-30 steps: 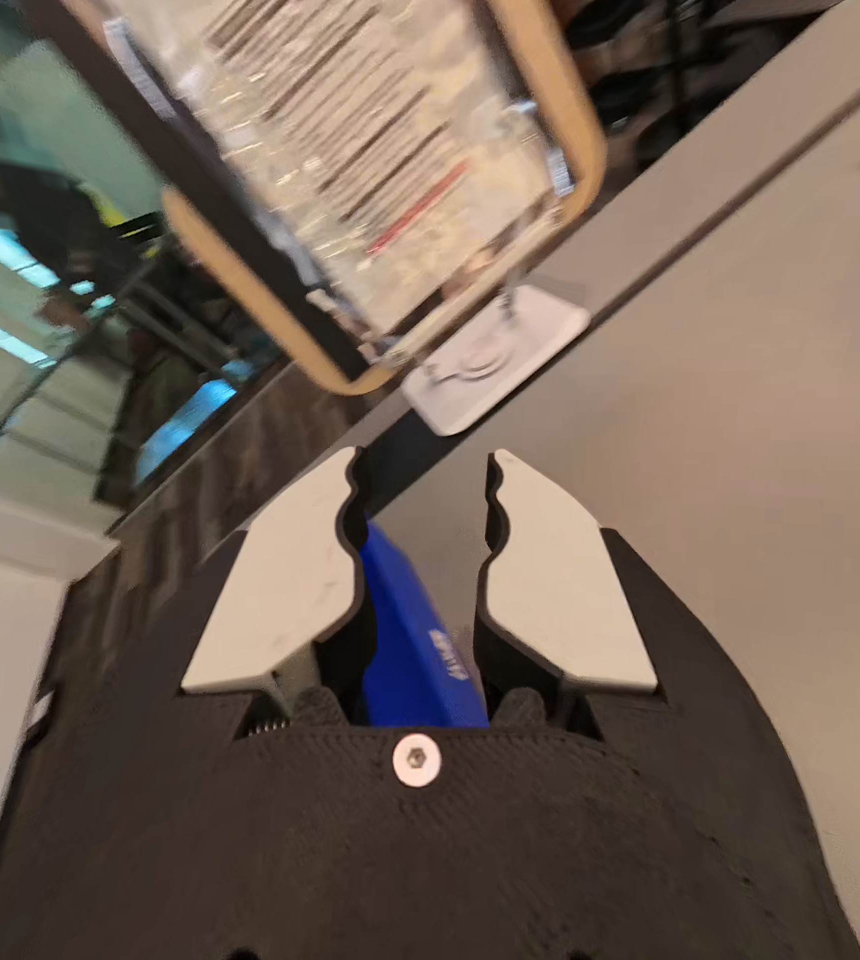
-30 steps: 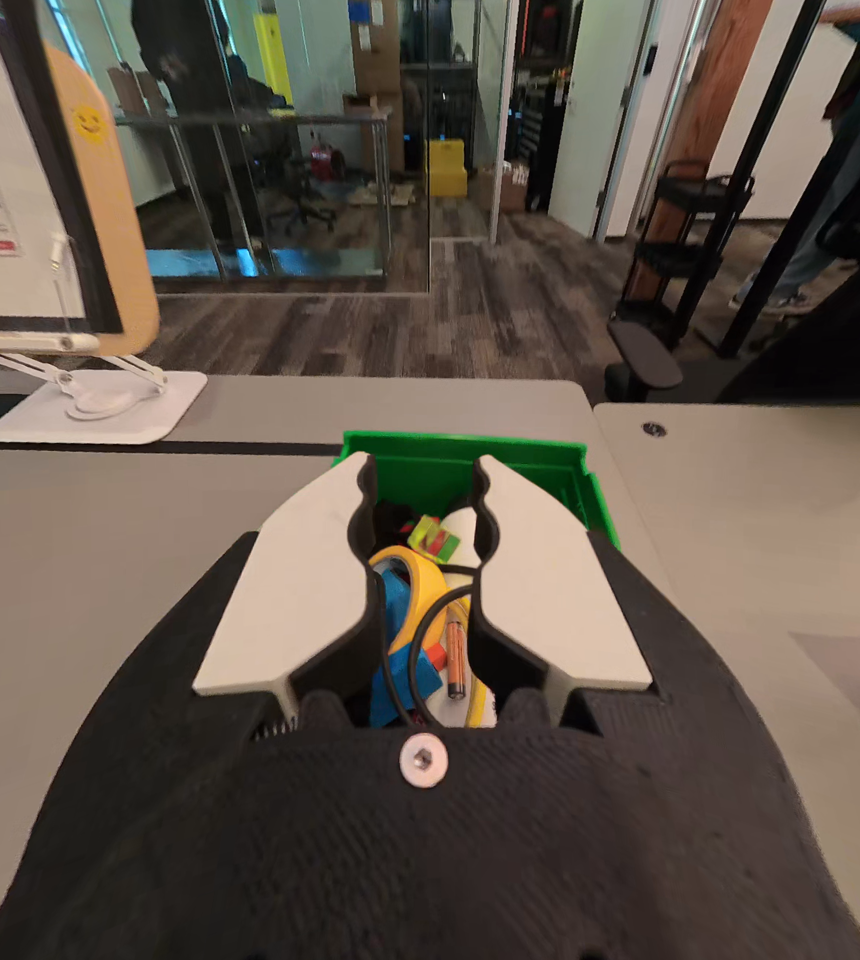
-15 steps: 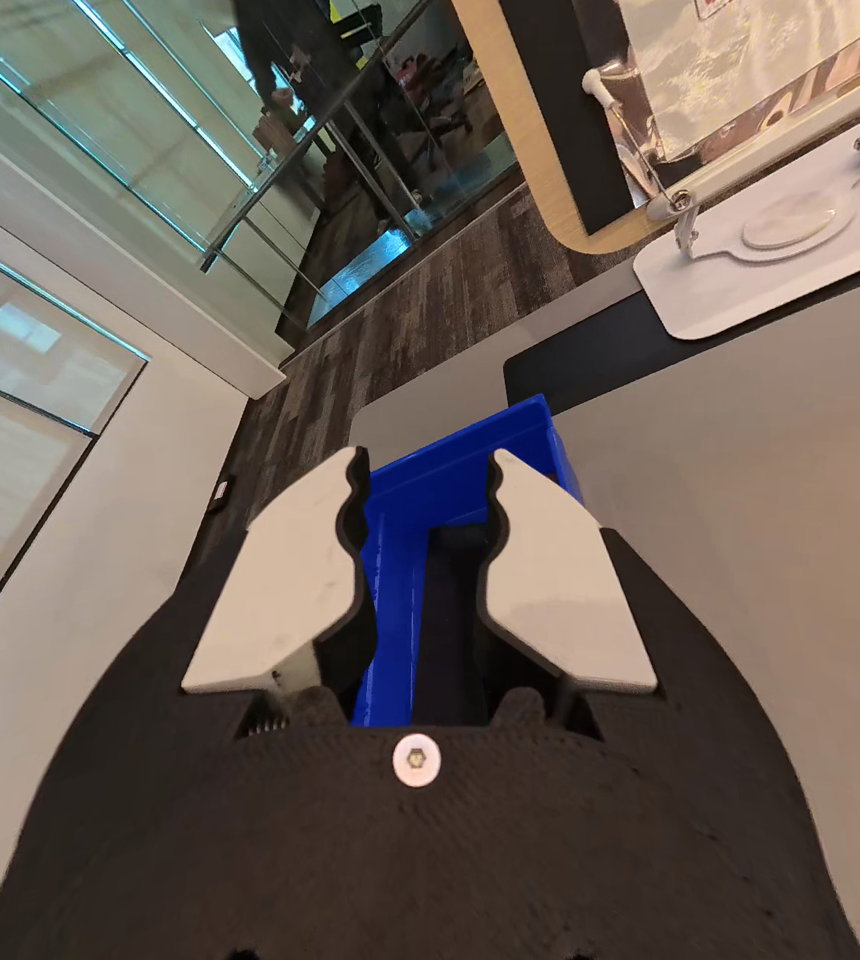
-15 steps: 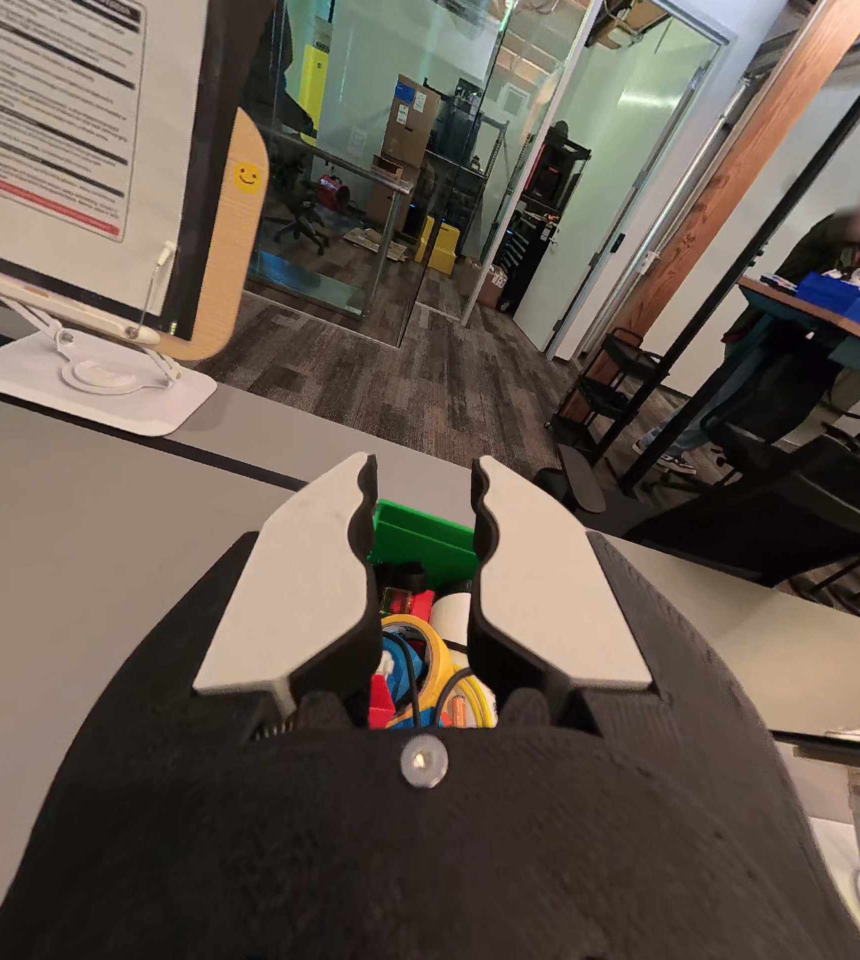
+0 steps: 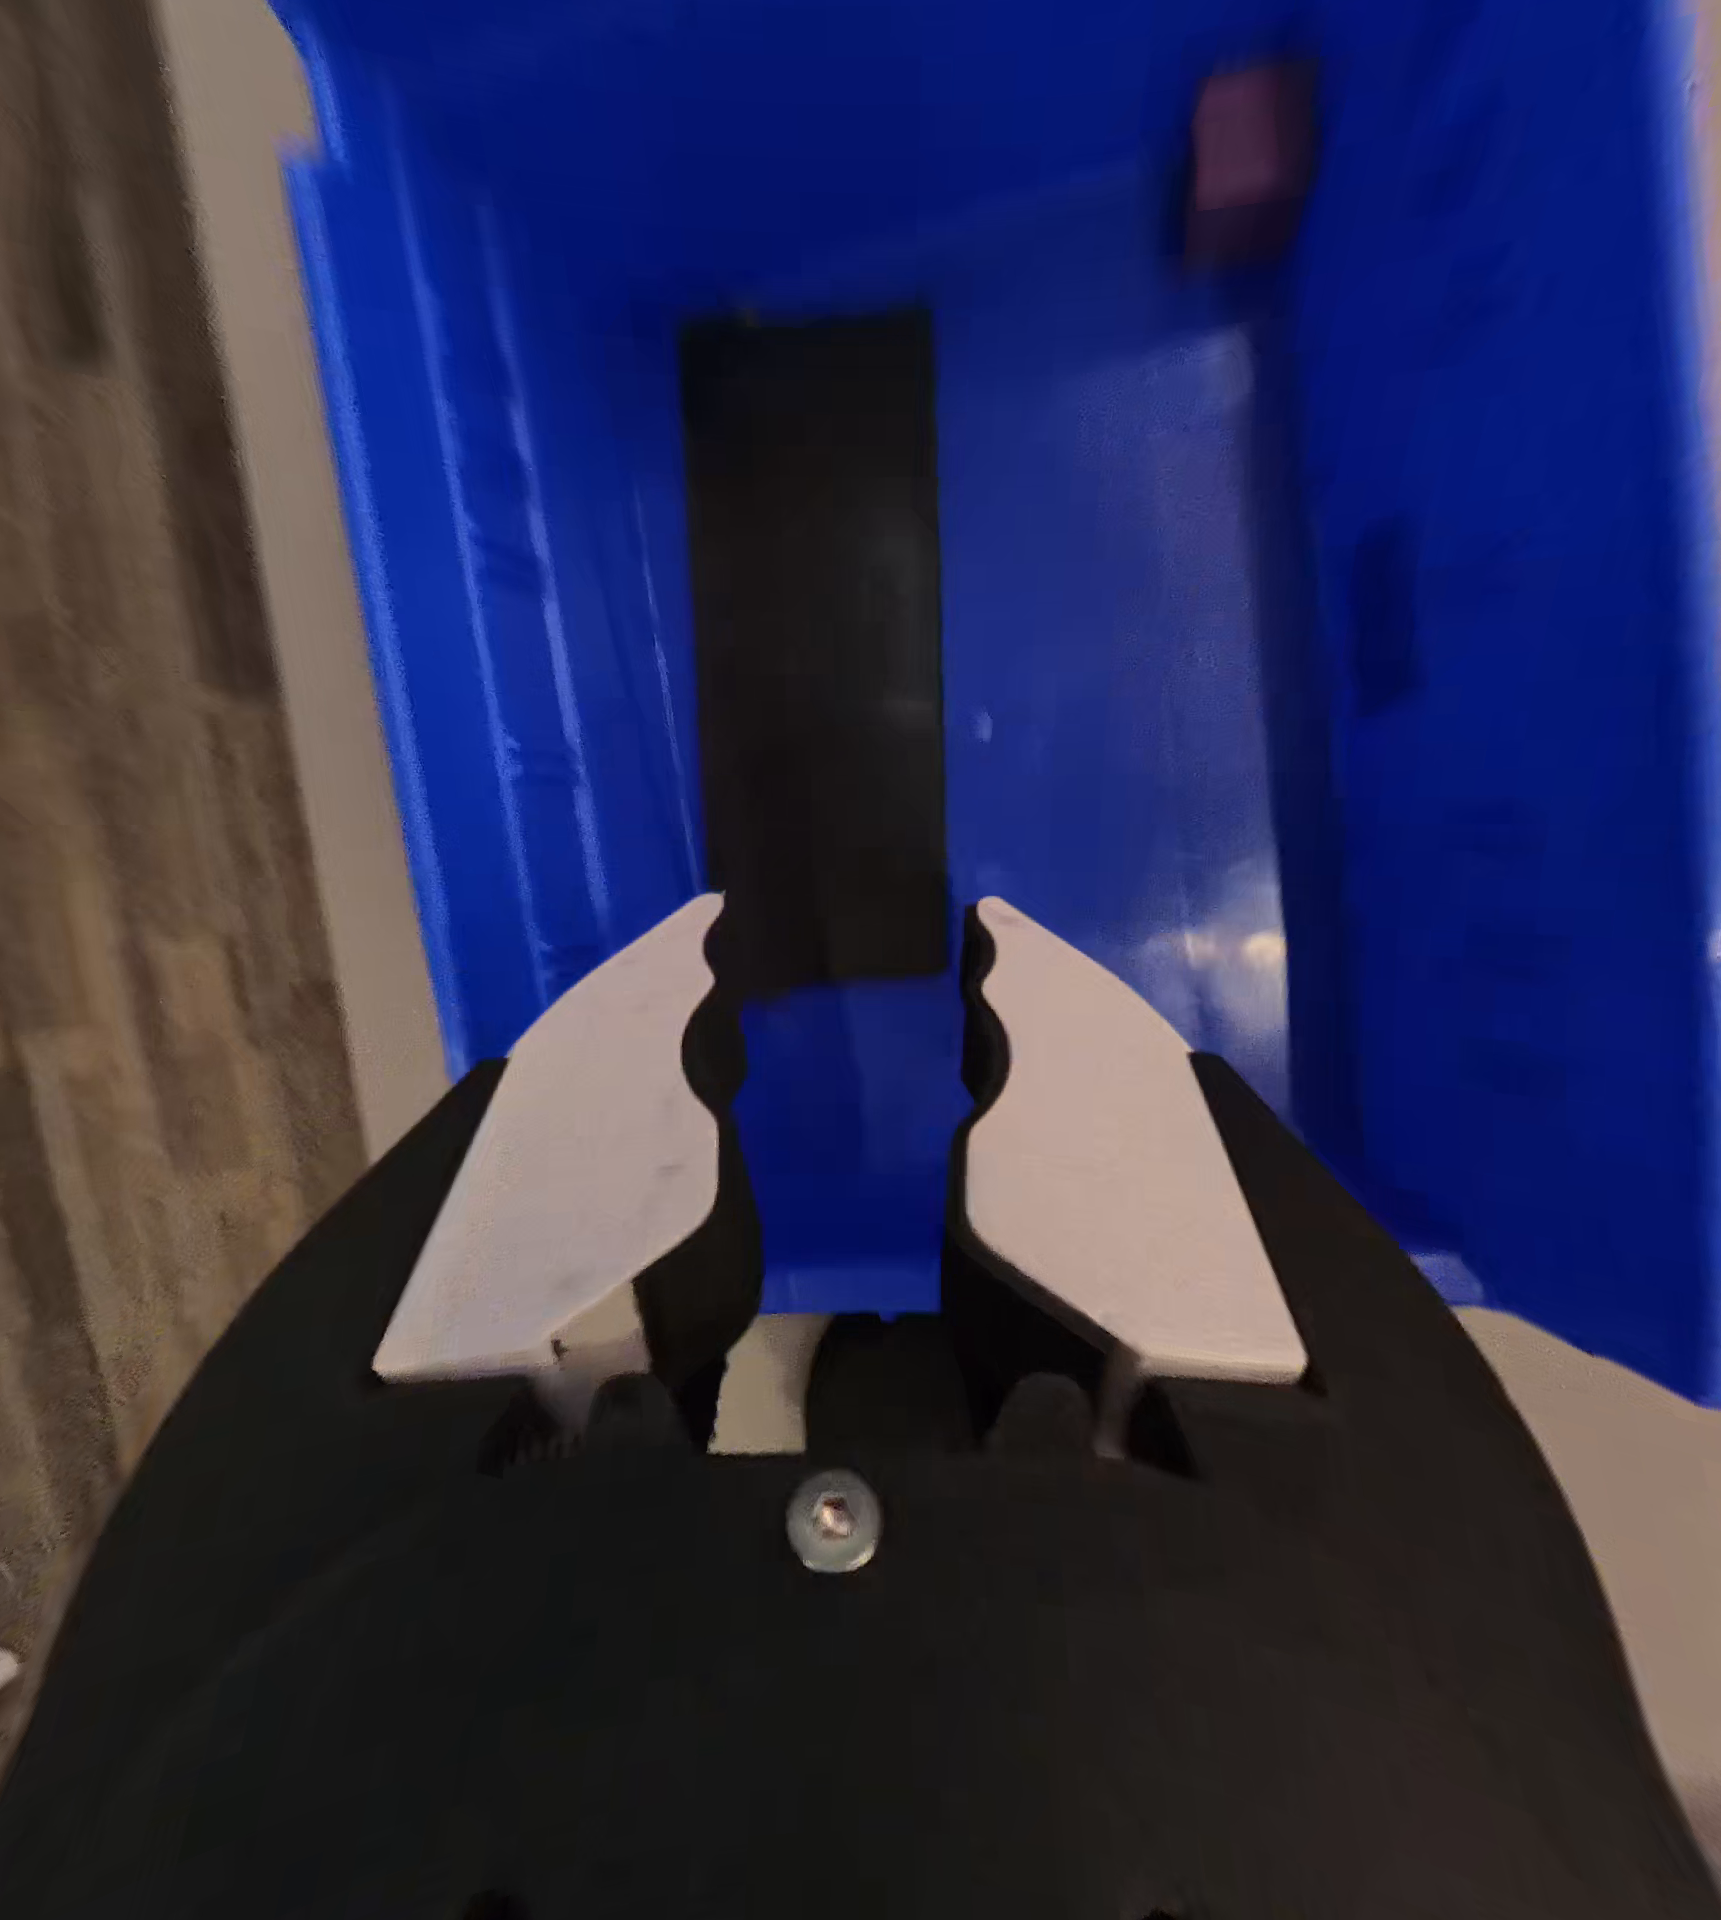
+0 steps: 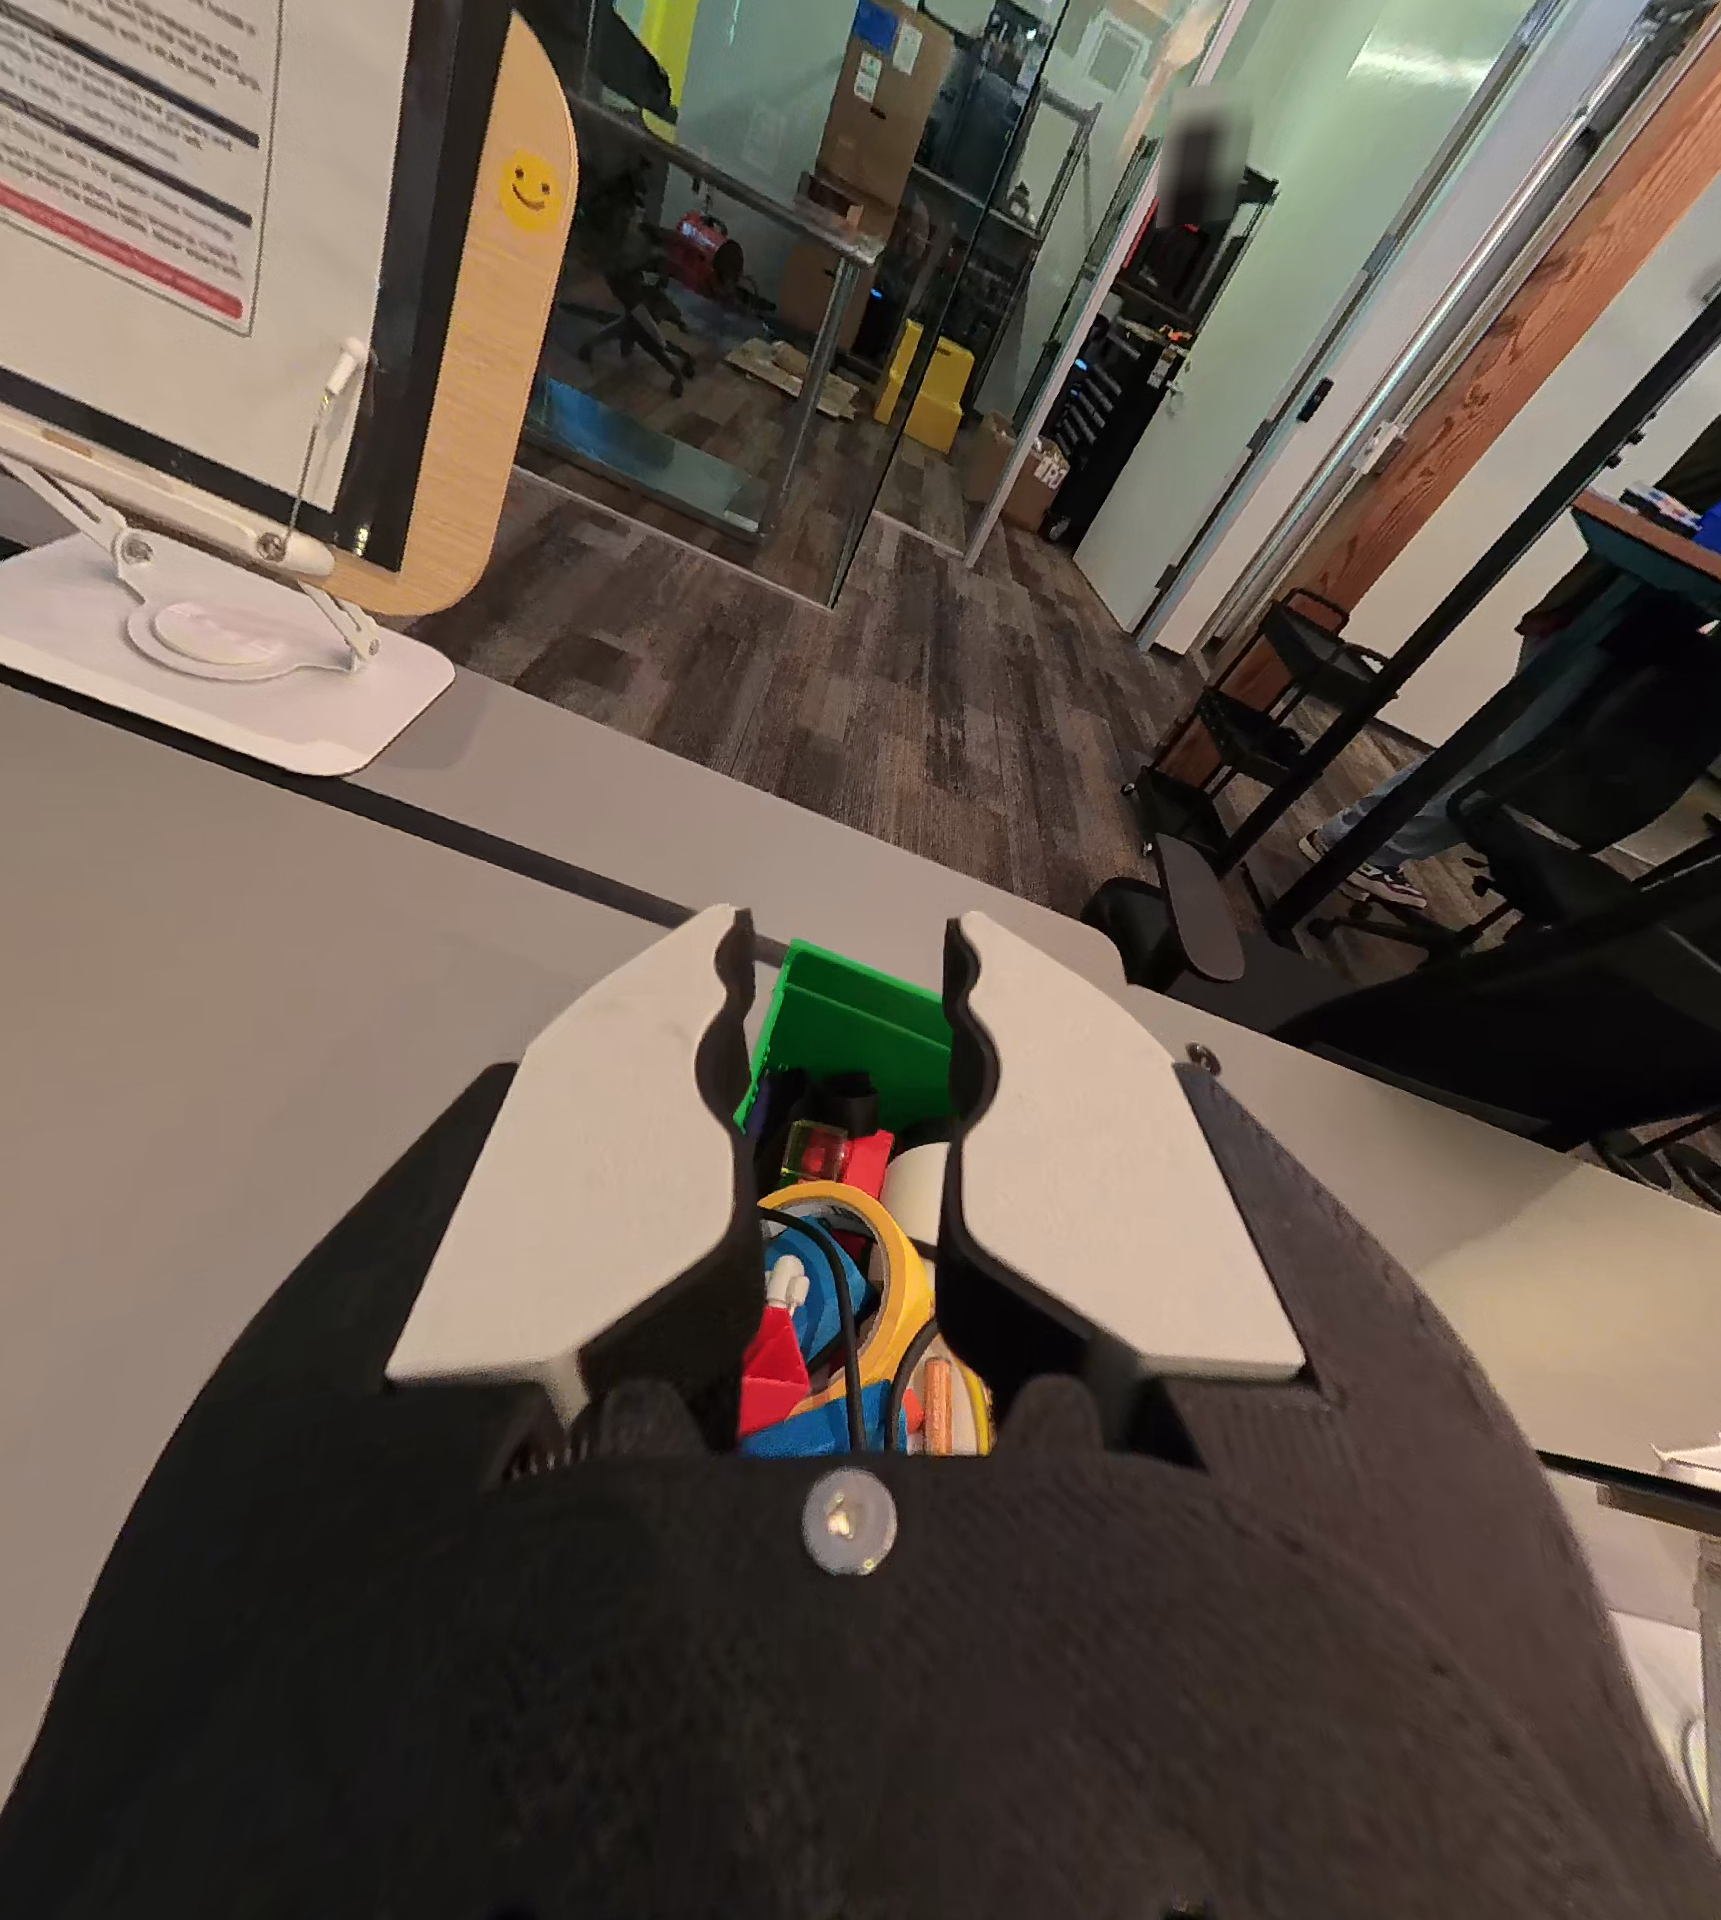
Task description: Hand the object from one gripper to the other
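Observation:
My left gripper (image 5: 843,914) is open and empty. It hangs over a blue bin (image 5: 1458,727) and looks down into it. A long black flat object (image 5: 814,644) lies on the bin floor, just ahead of the fingertips. My right gripper (image 6: 843,925) is open and empty above a green bin (image 6: 861,1023). That bin holds several small items, among them a yellow tape roll (image 6: 887,1247), red (image 6: 773,1361) and blue (image 6: 825,1423) pieces and a black cable (image 6: 840,1320). Neither gripper shows in the other's view.
Both bins stand on a grey table (image 6: 160,987). A white stand (image 6: 191,655) with a framed sheet (image 6: 108,156) sits at the table's far left edge. Wood floor (image 5: 56,727) lies left of the blue bin. Black chairs (image 6: 1562,987) stand to the right.
My left gripper has swung from facing outward to looking straight down into the blue bin, closer to it. My right gripper has tilted up over the green bin. Both stay open.

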